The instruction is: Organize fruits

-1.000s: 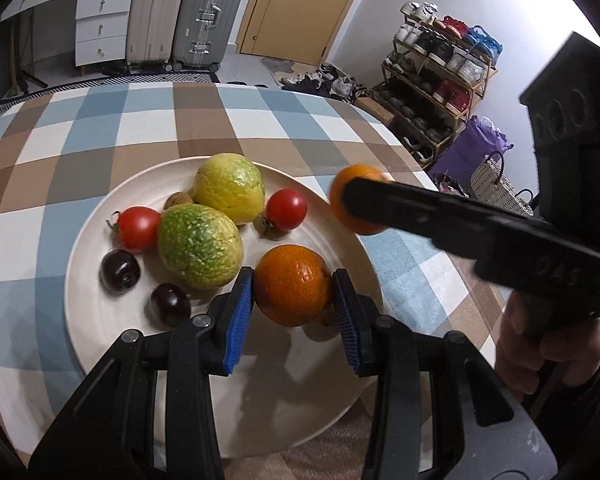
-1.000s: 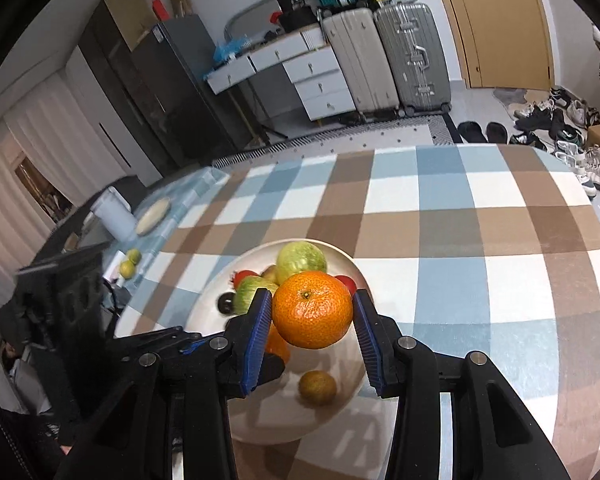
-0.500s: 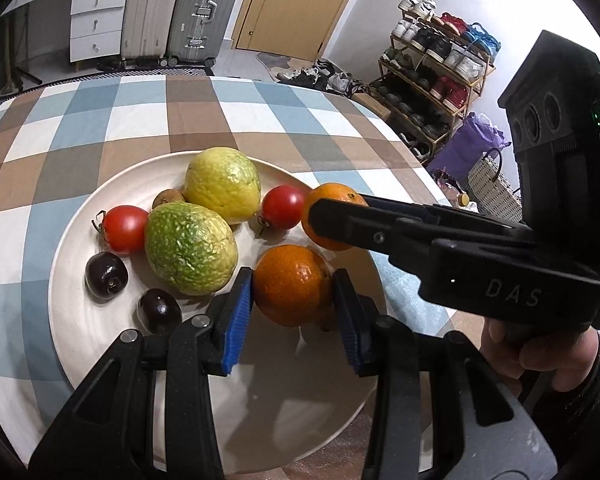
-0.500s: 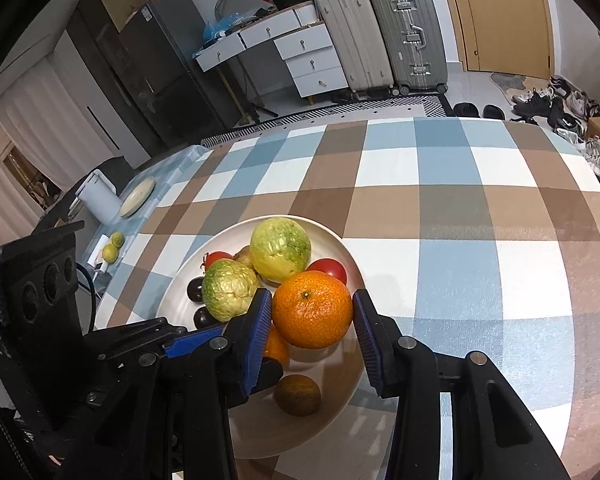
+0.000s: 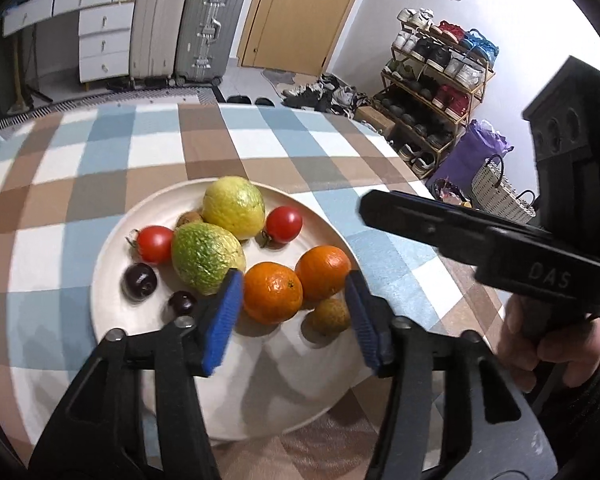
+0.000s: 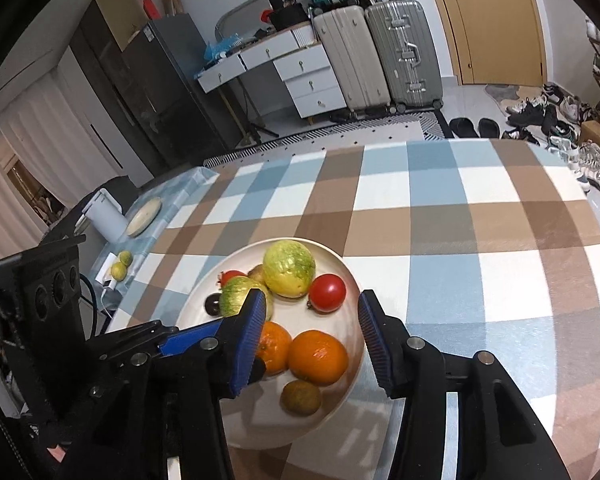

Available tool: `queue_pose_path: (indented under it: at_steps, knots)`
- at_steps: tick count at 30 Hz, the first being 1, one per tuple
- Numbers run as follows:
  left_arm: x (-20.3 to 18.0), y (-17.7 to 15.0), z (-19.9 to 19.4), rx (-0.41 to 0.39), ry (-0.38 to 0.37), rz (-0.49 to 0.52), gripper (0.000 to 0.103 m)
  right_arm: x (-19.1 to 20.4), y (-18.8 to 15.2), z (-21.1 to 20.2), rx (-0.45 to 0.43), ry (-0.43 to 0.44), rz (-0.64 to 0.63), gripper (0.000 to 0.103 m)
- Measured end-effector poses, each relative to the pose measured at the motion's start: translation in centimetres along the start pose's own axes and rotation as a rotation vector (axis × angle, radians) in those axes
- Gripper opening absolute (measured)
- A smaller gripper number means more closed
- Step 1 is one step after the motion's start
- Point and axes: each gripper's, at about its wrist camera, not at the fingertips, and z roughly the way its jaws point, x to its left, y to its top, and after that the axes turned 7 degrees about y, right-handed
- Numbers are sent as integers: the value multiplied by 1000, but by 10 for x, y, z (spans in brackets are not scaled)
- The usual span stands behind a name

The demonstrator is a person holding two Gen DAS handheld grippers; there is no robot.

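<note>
- Both oranges now rest on the plate, touching each other: the left orange nearer the green fruit, the right orange toward the plate's right rim. A second ago each was pinched in a gripper; the right one hung above the plate.
- A small brown fruit lies just in front of the oranges, touching or nearly so.
- Behind them sit a yellow fruit, two tomatoes and two dark plums.
- The left gripper has just been opening; its jaws stand spread, the left orange between the blue pads but clear of them. It sits slightly above and behind the fruit.
- The right gripper has also just been opening. Its jaws are spread and empty, with the right orange lying on the plate below the gap.
- Judgement: both placements look complete, so the fruits appear gathered on the plate. The grippers should draw back without nudging the oranges, which could roll on the smooth plate.
</note>
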Motion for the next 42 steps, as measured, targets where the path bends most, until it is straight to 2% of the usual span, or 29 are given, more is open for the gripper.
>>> queue_pose_path:
  at_steps: [4, 9, 11, 13, 14, 19, 21, 23, 26, 31, 34, 42]
  knots:
    - [-2, -2, -27, -40, 33, 0, 58, 10, -6, -27, -54, -2, -6, 54]
    - [-6, -8, -72, -113, 79, -3, 73, 28, -20, -65, -149, 11, -37, 66]
    - [-9, -11, -93, -147, 101, 0, 75, 36, -27, -81, -194, 9, -56, 70]
    - [-13, -13, -114, -181, 120, 5, 78, 45, -40, -98, -264, 0, -75, 76]
    - [-16, -17, -125, -210, 133, 10, 83, 49, -49, -109, -310, 4, -87, 78]
    - [-23, -31, -167, -305, 176, 40, 89, 67, -81, -145, -468, -2, -123, 94]
    - [-24, -38, -183, -333, 164, 34, 89, 76, -91, -157, -522, -19, -152, 102]
    - [-25, -44, -198, -369, 174, 29, 91, 86, -100, -166, -561, -44, -199, 103]
    - [-26, -54, -220, -430, 207, 23, 102, 95, -109, -171, -572, -79, -232, 103]
    - [-31, -76, -249, -525, 256, 43, 102, 102, -124, -178, -630, -106, -253, 103]
    - [-33, -93, -261, -581, 291, 60, 102, 106, -131, -179, -667, -174, -268, 103]
    - [-16, -126, -262, -618, 340, 13, 102, 116, -154, -179, -761, -205, -403, 103]
